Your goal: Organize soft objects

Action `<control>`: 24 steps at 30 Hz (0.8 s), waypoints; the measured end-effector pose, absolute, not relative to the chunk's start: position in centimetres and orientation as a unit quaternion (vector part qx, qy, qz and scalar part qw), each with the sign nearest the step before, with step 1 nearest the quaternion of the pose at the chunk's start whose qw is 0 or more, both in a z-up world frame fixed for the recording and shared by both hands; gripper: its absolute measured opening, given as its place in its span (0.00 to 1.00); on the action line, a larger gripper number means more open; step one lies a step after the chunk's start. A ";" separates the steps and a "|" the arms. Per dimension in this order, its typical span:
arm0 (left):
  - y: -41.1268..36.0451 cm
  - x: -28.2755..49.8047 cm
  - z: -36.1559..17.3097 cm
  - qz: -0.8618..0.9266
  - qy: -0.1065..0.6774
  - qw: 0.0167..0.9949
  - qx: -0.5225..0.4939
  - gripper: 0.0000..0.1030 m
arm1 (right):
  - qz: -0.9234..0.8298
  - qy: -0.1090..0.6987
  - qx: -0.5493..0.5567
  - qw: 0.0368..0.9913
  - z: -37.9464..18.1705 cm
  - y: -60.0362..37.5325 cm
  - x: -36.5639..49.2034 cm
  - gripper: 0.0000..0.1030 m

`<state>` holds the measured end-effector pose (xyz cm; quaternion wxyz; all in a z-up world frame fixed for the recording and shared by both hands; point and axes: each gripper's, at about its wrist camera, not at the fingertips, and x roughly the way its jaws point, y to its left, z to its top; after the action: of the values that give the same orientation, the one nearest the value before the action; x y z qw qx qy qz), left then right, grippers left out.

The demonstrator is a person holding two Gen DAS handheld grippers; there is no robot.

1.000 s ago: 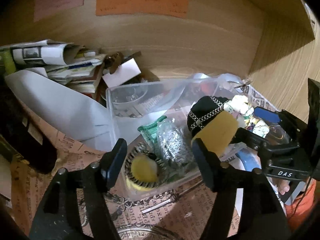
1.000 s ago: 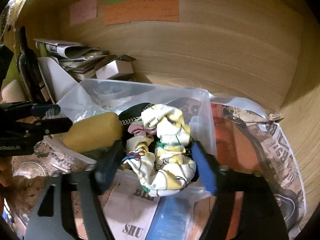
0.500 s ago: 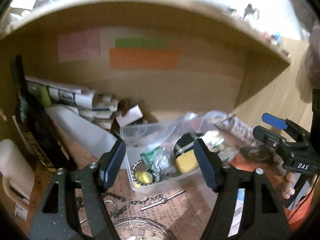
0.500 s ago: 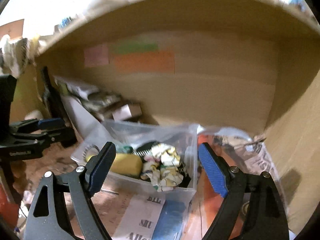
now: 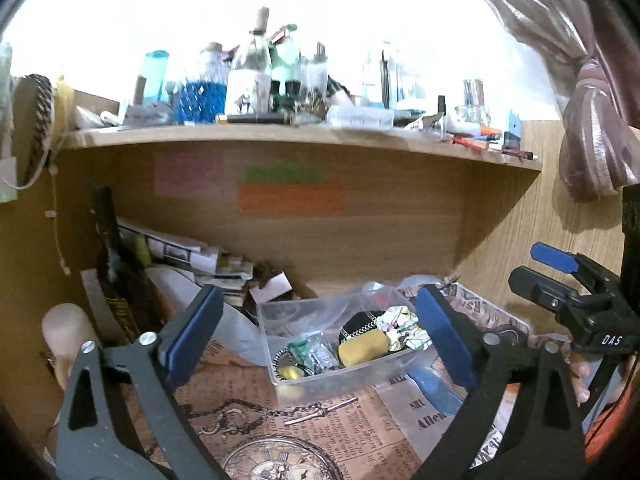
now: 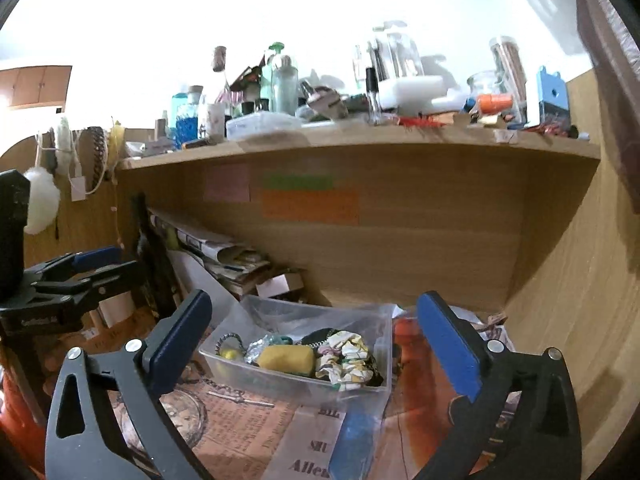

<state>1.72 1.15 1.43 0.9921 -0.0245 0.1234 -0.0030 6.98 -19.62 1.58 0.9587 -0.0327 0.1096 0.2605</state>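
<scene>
A clear plastic bin (image 5: 320, 380) (image 6: 280, 382) stands on the desk under a shelf. In it lie a yellow sponge (image 5: 363, 350) (image 6: 286, 359), a white patterned scrunchie (image 5: 402, 330) (image 6: 348, 360), a black pouch with a chain (image 5: 356, 326) and small trinkets. My left gripper (image 5: 320, 344) is open and empty, pulled back in front of the bin. My right gripper (image 6: 316, 344) is open and empty, also back from the bin. Each gripper shows in the other's view, the right one (image 5: 560, 276) at the right edge and the left one (image 6: 80, 276) at the left edge.
A newspaper-print mat (image 5: 248, 412) covers the desk. Stacked papers and a small box (image 5: 192, 256) sit at the back left beside a dark bottle (image 5: 116, 264). The wooden shelf (image 5: 300, 136) above carries several bottles and jars. A wooden side wall (image 6: 580, 320) is at right.
Both grippers pulled back and up from the bin, opening wide. The sponge and scrunchie, which were between the fingers a second ago, lie in the bin.
</scene>
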 end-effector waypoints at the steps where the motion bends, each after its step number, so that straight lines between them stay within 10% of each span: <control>1: 1.1 1.4 1.5 -0.002 0.120 0.992 -0.025 0.99 | 0.260 0.108 -0.031 0.959 1.7 -19.7 6.7 1.00; 24: 0.4 0.5 1.4 0.003 0.112 0.993 -0.025 1.00 | 0.258 0.101 -0.035 0.960 1.6 -19.4 5.1 1.00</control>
<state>0.47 0.36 1.38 0.9934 -0.0247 0.1123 0.0031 5.14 -19.36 1.59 0.9602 -0.0349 0.1012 0.2580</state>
